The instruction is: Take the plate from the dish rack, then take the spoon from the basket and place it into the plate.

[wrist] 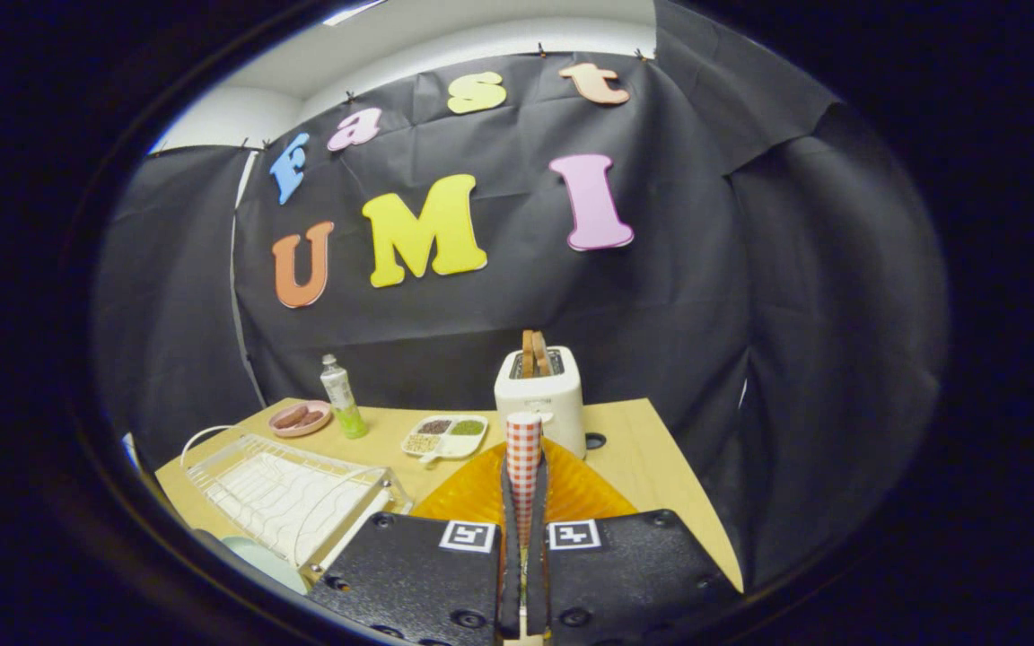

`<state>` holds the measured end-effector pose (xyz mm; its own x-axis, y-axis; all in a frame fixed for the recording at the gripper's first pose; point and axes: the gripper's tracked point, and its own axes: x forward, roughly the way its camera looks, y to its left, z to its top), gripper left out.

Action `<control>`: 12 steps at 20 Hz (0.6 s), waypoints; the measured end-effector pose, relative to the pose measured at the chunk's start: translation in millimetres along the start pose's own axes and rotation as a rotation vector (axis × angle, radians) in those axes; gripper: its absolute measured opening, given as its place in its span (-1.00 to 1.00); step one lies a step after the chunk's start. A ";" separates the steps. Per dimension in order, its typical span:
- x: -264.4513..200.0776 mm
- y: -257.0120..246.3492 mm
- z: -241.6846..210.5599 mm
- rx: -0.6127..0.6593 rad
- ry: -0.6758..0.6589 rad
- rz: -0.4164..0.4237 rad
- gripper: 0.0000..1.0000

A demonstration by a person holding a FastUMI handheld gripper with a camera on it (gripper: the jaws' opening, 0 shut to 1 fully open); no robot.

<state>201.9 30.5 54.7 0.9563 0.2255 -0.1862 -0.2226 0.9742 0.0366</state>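
My gripper (524, 480) is shut on a spoon (523, 449) with a red-and-white checked handle. The spoon stands up between the two black fingers (510, 502), its end rising past their tips. Its bowl is hidden. Just below and ahead of the fingers, an orange ribbed plate (472, 493) lies flat on the wooden table (652, 467). The spoon hangs over the plate's middle. The white wire dish rack (284, 493) stands to the left of the plate with nothing in its slots.
A white toaster (539, 390) with bread in it stands right behind the plate. Further left are a white compartment tray (445, 437), a green-labelled bottle (342, 399) and a pink dish (300, 418). A pale green rim (257, 552) shows beside the rack's near corner.
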 end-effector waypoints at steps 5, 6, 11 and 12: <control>-20.2 22.0 24.2 -0.041 -0.066 -0.004 -0.84; -25.8 27.5 26.0 -0.042 -0.069 0.000 -0.84; -65.4 62.5 36.2 -0.044 -0.109 0.031 -0.84; -73.1 70.3 34.5 -0.042 -0.115 0.036 -0.84</control>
<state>122.9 82.7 104.8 0.9625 0.2619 -0.0712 -0.2626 0.9649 -0.0007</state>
